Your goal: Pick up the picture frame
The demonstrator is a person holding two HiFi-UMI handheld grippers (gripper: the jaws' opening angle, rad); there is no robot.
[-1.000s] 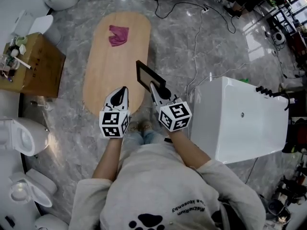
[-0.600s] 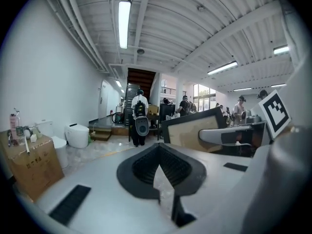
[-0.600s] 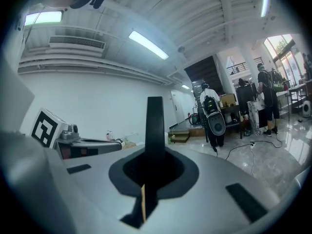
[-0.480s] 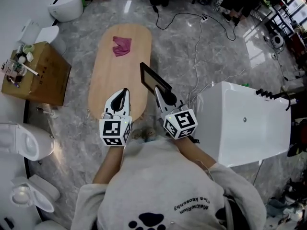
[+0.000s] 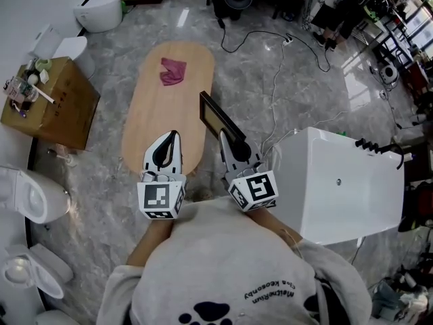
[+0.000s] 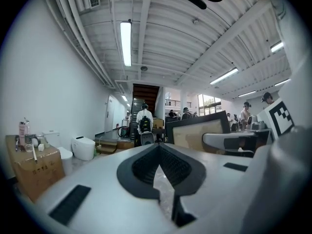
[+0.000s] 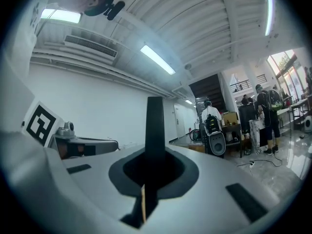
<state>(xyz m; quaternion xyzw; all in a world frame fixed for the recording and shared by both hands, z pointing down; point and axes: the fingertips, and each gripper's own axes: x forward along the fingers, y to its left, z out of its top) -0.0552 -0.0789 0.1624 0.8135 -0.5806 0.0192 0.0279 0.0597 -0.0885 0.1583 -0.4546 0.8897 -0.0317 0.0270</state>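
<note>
Two pairs of tongs are showing in the head view, and only one is carrying anything. As for progress, the pick-up is looking all but done. The frame (image 5: pixel 216 116) is hanging in the air over the right edge of the worktop (image 5: pixel 152 117), towards its near end. It is standing on edge with its pale face partly turned up to the camera. It seems to be resting on nothing but the jaws that are gripping it, though the head view alone is not showing how far it is clearing the wood. A pink cloth (image 5: pixel 172 71) is lying at the far end of the worktop, well apart from the frame and playing no part. What is remaining, as I judge it, is only keeping the grip steady so that the thin edge is not slipping or swinging.

The right tongs (image 5: pixel 224 136) are clamping the frame by its near lower end, with the jaws almost together and the narrow edge pinched between them. In the right gripper view that edge is rising out of the jaws' notch as a dark upright strip. The left tongs (image 5: pixel 174 136) are sitting just beside them over the near end of the worktop with jaws together, holding nothing and touching nothing. In the left gripper view the frame is showing off to their right.
</note>
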